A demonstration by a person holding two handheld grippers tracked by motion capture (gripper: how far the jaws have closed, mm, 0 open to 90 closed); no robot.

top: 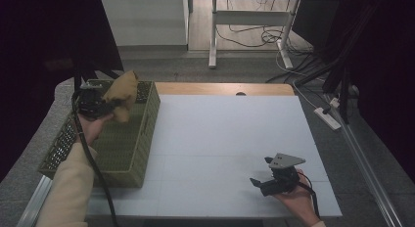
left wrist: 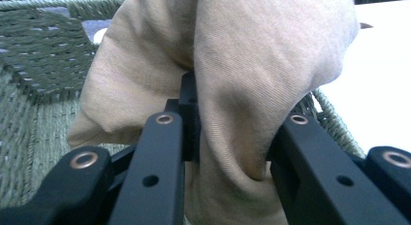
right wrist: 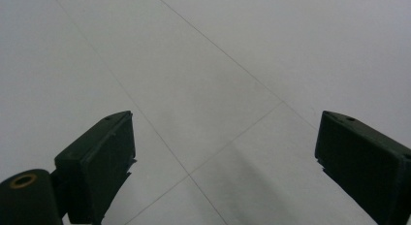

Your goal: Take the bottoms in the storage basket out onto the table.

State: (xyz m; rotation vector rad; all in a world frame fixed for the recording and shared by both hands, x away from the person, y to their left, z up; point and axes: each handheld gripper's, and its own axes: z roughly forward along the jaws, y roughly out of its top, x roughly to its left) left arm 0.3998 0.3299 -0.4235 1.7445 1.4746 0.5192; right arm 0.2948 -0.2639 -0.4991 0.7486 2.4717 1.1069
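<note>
Up at the table's left side, the left black two-jaw gripper (top: 105, 105) is clamped on a bunched tan cotton cloth (top: 122, 94), held above the olive-green woven rectangular basket (top: 142, 139). From the left gripper view, the cloth (left wrist: 232, 65) bulges over and between the jaws, hiding their tips and most of the basket (left wrist: 43, 55) behind it. What lies on the basket floor beneath the cloth cannot be made out; the part that shows in the high view looks bare. One cloth and one basket are visible.

Near the front right corner, the right black gripper (top: 261, 175) with its grey three-cornered plate rests low over the white tabletop (top: 225, 129), its jaws spread wide apart with nothing between them. In the right gripper view, faint seam lines cross the white surface (right wrist: 203, 79). The person's beige left sleeve (top: 68, 188) is cut off at the bottom edge.
</note>
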